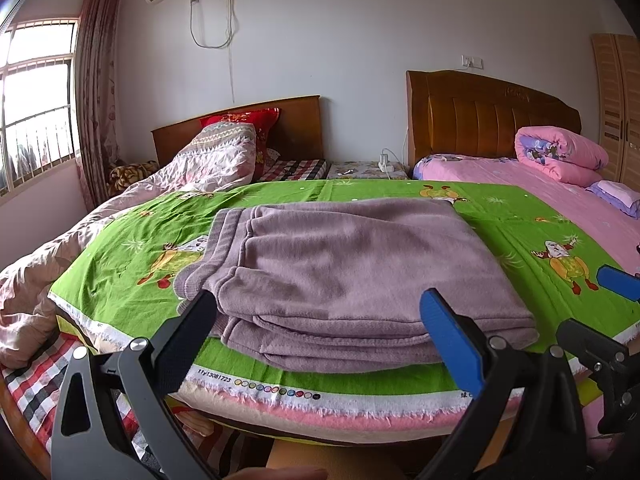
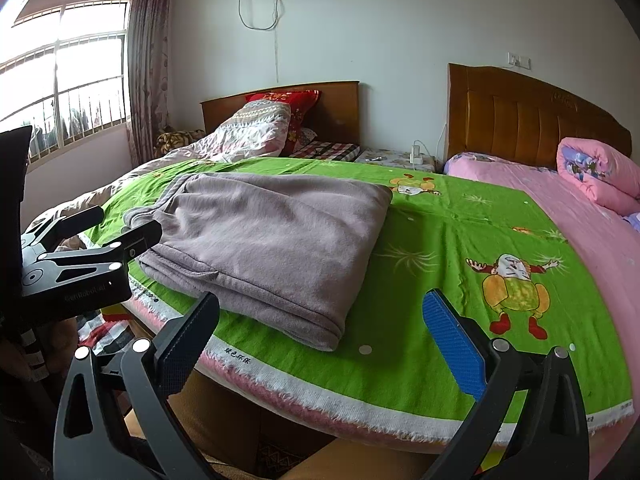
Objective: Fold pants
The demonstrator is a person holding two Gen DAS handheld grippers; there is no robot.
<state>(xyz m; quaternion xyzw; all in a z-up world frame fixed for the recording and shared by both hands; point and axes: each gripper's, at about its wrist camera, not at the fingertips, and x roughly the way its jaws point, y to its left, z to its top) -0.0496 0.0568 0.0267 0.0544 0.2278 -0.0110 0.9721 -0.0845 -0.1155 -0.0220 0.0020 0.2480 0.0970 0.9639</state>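
Note:
The mauve fleece pants [image 1: 344,272] lie folded in a thick flat stack on the green cartoon-print sheet [image 1: 520,232], near its front edge, with the ribbed waistband at the left. My left gripper [image 1: 318,302] is open just in front of the stack's near edge, its fingers straddling it and holding nothing. In the right wrist view the pants [image 2: 260,236] sit left of centre. My right gripper [image 2: 322,304] is open and empty by the stack's near right corner. Each gripper shows in the other's view: the right gripper [image 1: 588,304] and the left gripper [image 2: 120,222].
A rumpled pale quilt [image 1: 208,164] and red pillow [image 1: 256,120] lie at the back left. A pink bed [image 1: 580,200] with a rolled pink quilt [image 1: 560,152] is at the right. Wooden headboards [image 1: 480,120], a window [image 1: 36,100] and a wardrobe [image 1: 616,100] surround the beds.

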